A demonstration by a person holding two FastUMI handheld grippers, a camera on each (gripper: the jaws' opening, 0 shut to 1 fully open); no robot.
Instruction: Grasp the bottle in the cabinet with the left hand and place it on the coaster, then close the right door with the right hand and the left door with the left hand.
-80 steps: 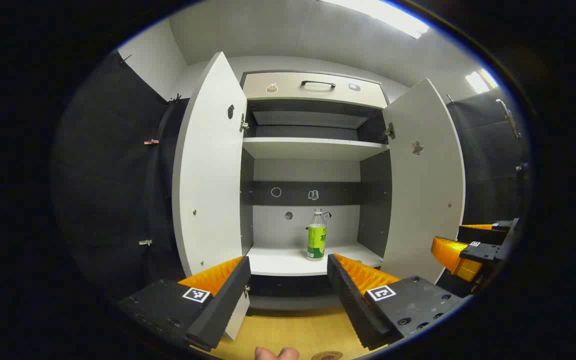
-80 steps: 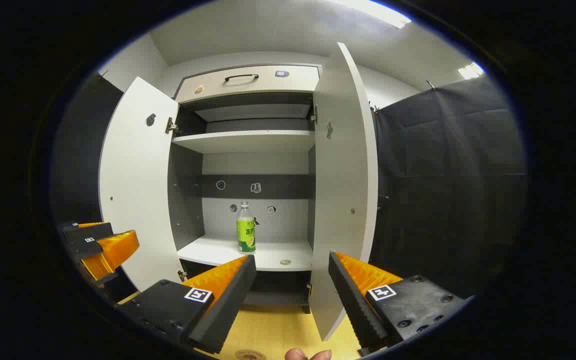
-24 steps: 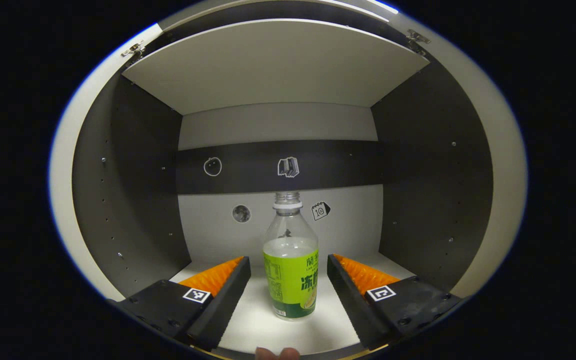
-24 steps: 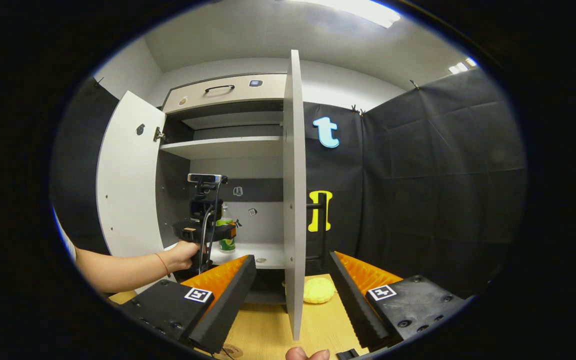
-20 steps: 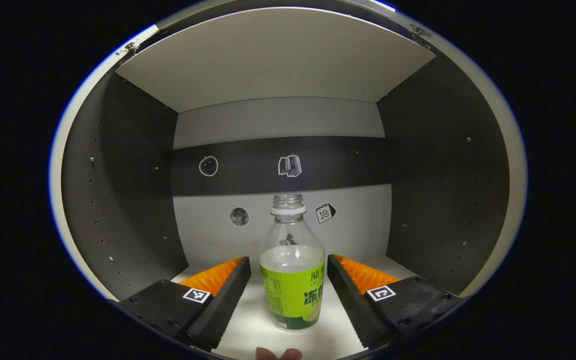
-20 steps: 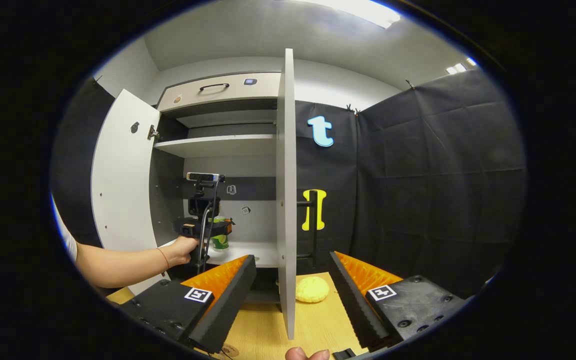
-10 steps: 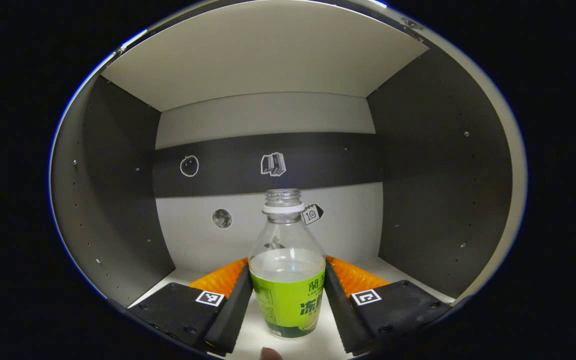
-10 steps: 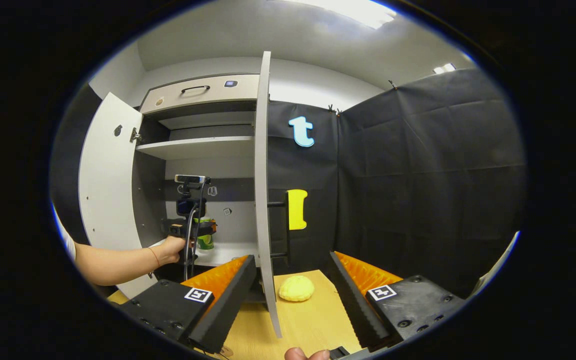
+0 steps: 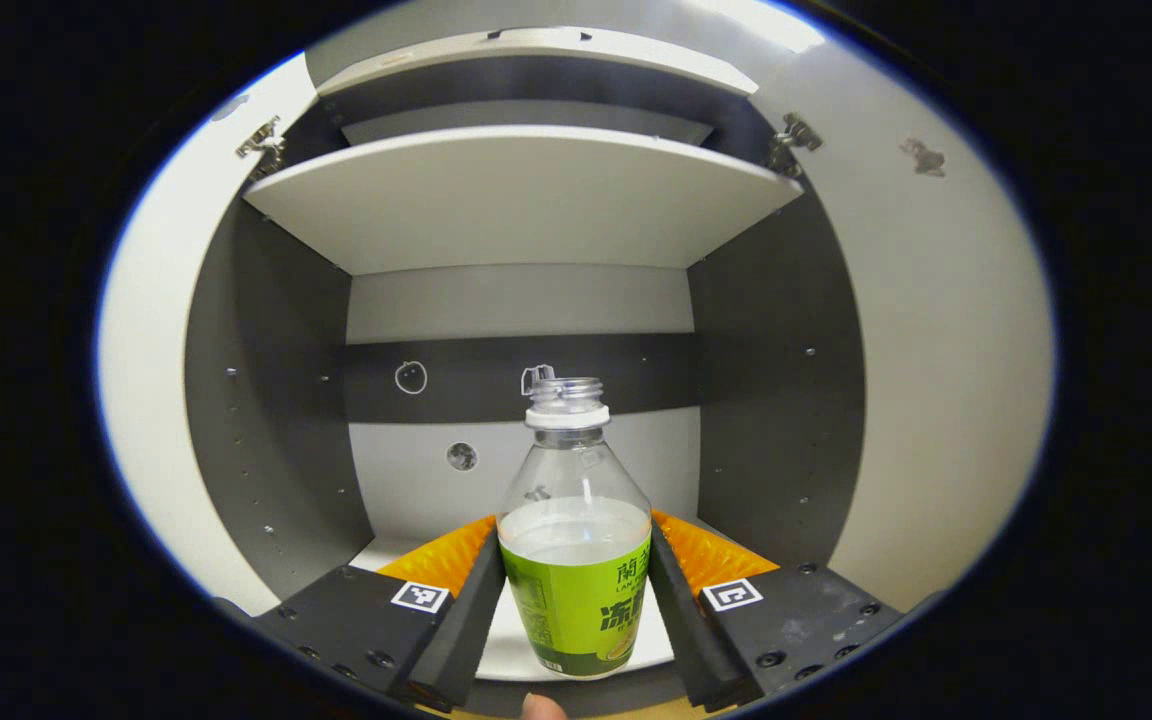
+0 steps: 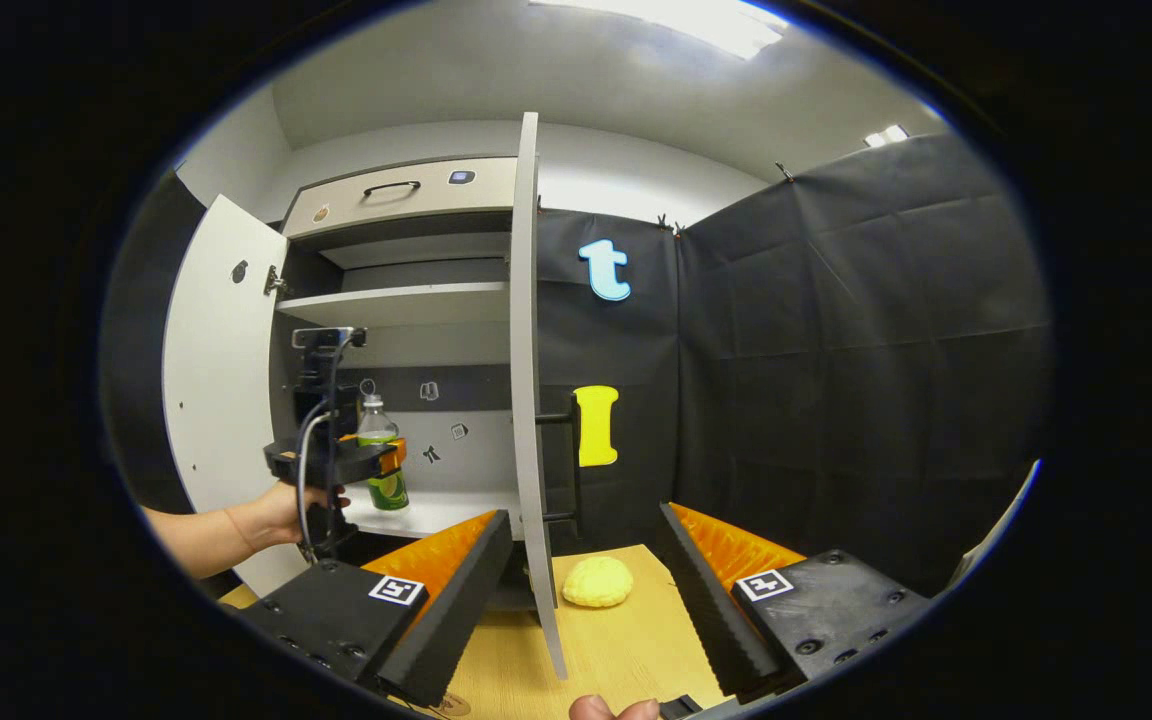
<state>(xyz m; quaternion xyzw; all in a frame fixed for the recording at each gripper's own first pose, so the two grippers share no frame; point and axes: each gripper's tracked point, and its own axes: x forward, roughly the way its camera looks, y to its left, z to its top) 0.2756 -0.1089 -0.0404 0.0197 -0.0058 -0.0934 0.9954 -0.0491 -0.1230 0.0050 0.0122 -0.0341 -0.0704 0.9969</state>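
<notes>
Left gripper view: my left gripper is clamped on the bottle, both fingers pressing its green label, and the uncapped bottle sits upright between them, at the front edge of the cabinet's lower shelf. Farther off, the upper shelf spans the cabinet. In the right gripper view my right gripper is spread wide with nothing in it, the right door edge-on between its fingers. Over on the left, my hand holds the left gripper with the bottle clear of the shelf. A yellow lump lies on the wooden table.
</notes>
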